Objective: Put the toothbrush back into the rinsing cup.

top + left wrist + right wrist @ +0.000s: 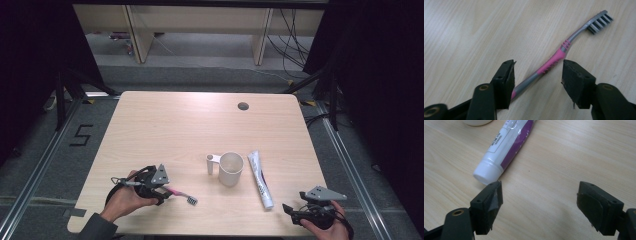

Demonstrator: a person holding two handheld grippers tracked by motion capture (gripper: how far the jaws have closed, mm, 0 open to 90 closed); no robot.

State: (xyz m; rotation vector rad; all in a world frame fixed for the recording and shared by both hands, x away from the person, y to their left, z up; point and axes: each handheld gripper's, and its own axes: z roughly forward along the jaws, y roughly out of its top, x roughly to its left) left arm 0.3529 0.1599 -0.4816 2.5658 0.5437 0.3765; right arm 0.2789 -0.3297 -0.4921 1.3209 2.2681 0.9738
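**Inspector:** Report on the left gripper (537,75).

**Assistant:** Its jaws stand about half open, astride the handle of the toothbrush (554,61). The pink and grey handle runs between them, its tail end passing close under the left jaw. Whether that jaw touches it, I cannot tell; the right jaw stands clear of it. The brush is not gripped and lies flat on the surface (165,120), bristle head pointing away from the gripper.

**Inspector:** Position on the surface?

**Assistant:** From the high view, the toothbrush (182,195) lies near the front edge at the left, just right of the left gripper (167,192), well apart from the white cup (231,168).

**Inspector:** And the right gripper (539,195)?

**Assistant:** Jaws wide, nothing between them but bare wood. The capped end of the toothpaste tube (504,147) lies just beyond the tip of its left jaw, not held. In the high view that gripper (290,210) sits at the front right corner, with the tube (261,180) lying between it and the cup.
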